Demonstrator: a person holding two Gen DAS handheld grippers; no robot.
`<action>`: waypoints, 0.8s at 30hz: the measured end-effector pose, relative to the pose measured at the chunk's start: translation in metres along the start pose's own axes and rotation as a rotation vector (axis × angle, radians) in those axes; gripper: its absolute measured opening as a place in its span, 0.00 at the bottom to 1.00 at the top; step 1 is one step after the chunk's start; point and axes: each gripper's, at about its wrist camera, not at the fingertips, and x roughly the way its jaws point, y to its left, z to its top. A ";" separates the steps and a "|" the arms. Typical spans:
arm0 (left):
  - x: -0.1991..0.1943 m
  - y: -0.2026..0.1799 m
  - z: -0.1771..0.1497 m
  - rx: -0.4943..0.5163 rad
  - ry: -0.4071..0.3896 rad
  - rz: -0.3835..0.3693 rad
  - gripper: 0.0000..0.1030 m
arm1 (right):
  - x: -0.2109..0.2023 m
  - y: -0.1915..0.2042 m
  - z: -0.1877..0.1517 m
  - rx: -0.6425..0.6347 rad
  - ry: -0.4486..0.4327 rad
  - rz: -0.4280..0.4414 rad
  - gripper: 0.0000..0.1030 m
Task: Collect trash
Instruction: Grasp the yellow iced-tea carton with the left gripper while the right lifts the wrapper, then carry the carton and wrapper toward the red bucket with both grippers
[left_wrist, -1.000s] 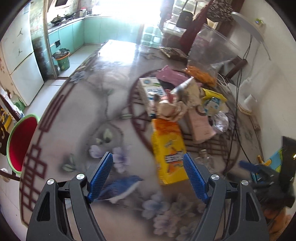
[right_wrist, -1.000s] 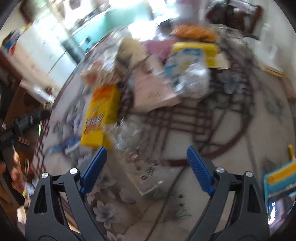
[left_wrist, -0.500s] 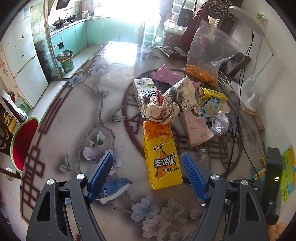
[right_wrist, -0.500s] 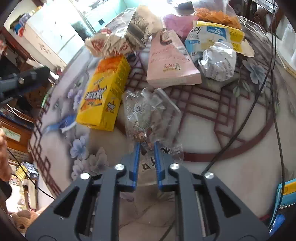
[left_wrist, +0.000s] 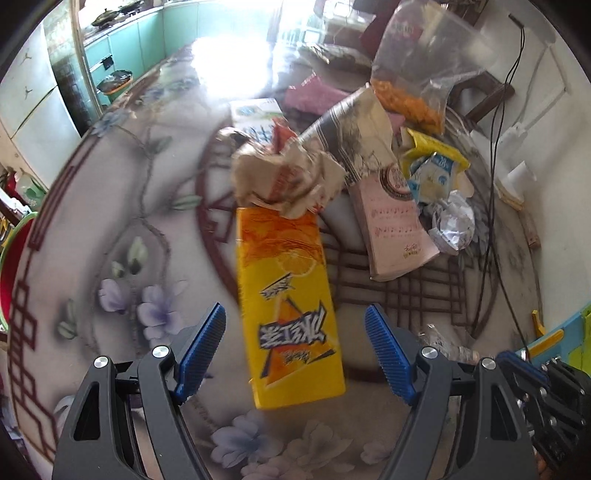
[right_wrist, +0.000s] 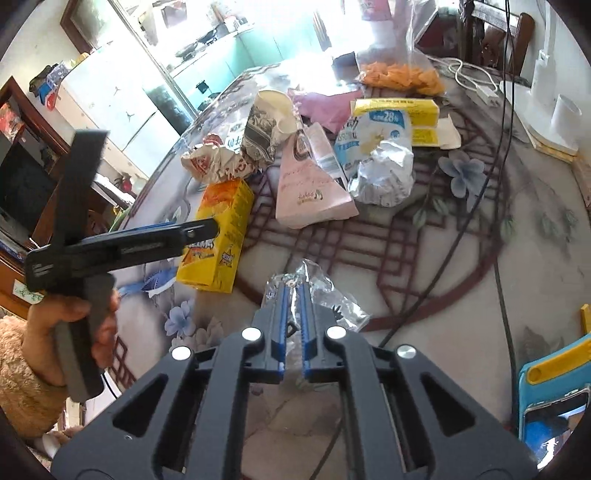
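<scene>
My right gripper (right_wrist: 293, 290) is shut on a clear crinkled plastic wrapper (right_wrist: 332, 295) and holds it just above the table. My left gripper (left_wrist: 295, 325) is open, its fingers on either side of the near end of a yellow drink carton (left_wrist: 288, 306) that lies flat; the carton also shows in the right wrist view (right_wrist: 218, 236). Beyond it lies a pile of trash: crumpled paper (left_wrist: 284, 177), a pink box (right_wrist: 310, 188), a blue-white milk pouch (right_wrist: 373, 136), a foil ball (right_wrist: 384, 173) and a paper cup (right_wrist: 266, 118).
A floral table (right_wrist: 480, 258) carries a black cable (right_wrist: 491, 184), a bag of orange snacks (right_wrist: 399, 74) and a blue phone case (right_wrist: 554, 391) at the right. A white lamp base (right_wrist: 543, 125) stands far right. A red basin (left_wrist: 11, 266) sits off the left edge.
My left gripper has moved forward over the yellow carton, which now lies between its fingers. My right gripper, which shut on the plastic wrapper earlier, has lifted and drawn it back.
</scene>
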 end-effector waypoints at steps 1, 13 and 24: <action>0.004 -0.001 0.000 0.001 0.008 0.001 0.72 | 0.005 -0.002 -0.003 0.004 0.026 0.013 0.07; 0.009 0.011 -0.005 -0.002 0.018 0.010 0.56 | 0.018 -0.006 -0.011 0.021 0.080 -0.023 0.69; -0.048 0.049 -0.028 -0.047 -0.058 -0.004 0.55 | 0.057 0.006 -0.016 -0.017 0.174 -0.061 0.64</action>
